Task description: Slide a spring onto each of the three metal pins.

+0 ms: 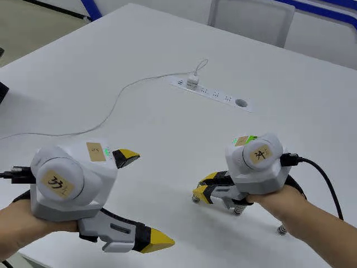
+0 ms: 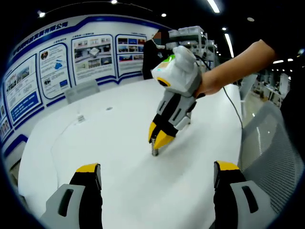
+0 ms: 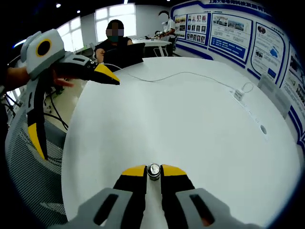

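Observation:
My right gripper (image 1: 199,191) points left low over the white table (image 1: 167,72), and its yellow-tipped jaws are shut on a small upright metal pin (image 1: 196,198). Its own view shows the round pin top (image 3: 153,170) pinched between the tips (image 3: 153,173). A second pin (image 1: 239,210) stands under the gripper body and a third (image 1: 281,229) beside the forearm; both look ribbed like coils. My left gripper (image 1: 146,199) hovers at the lower left, wide open and holding nothing. From the left gripper view (image 2: 157,168), the right gripper (image 2: 162,136) sits on the pin (image 2: 155,151).
A white power strip (image 1: 212,93) with a plugged-in cable (image 1: 111,109) lies across the far middle of the table. A chair (image 1: 251,19) stands at the far edge. A mesh chair (image 2: 271,143) sits beside the table, and a seated person (image 3: 114,45) is beyond it.

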Demonstrator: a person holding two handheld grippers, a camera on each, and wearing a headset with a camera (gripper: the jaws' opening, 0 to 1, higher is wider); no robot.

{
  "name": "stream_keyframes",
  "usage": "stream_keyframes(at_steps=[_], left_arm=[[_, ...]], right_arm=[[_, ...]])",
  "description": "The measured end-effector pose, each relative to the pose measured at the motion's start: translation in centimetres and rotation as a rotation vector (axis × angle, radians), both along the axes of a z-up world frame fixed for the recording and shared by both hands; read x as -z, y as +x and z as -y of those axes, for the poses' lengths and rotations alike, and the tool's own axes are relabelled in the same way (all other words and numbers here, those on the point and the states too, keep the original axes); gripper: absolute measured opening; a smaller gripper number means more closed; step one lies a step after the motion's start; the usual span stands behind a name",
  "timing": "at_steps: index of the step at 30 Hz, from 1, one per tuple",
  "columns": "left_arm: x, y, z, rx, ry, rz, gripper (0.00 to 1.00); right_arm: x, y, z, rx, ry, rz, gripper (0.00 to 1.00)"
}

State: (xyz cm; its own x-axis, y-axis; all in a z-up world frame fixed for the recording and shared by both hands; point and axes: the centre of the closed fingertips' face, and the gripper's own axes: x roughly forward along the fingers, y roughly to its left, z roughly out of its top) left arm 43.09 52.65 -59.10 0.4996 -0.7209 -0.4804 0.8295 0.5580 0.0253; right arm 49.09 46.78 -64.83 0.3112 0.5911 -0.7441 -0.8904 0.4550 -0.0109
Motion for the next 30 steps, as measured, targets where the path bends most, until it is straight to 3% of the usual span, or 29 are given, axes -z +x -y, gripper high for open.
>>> stream_keyframes(at_steps=[16,30], left_arm=[[-0.1,-0.2,0.1,0.004,0.008,-0.003,1.00],[-2.0,0.6,1.4,0.024,-0.005,0.033,1.00]], right_arm=[[0.0,0.1,0.1,0.002,-0.001,0.022,0.17],[-3.7,0.3,1.2,0.044,0.073,0.069,0.23]])
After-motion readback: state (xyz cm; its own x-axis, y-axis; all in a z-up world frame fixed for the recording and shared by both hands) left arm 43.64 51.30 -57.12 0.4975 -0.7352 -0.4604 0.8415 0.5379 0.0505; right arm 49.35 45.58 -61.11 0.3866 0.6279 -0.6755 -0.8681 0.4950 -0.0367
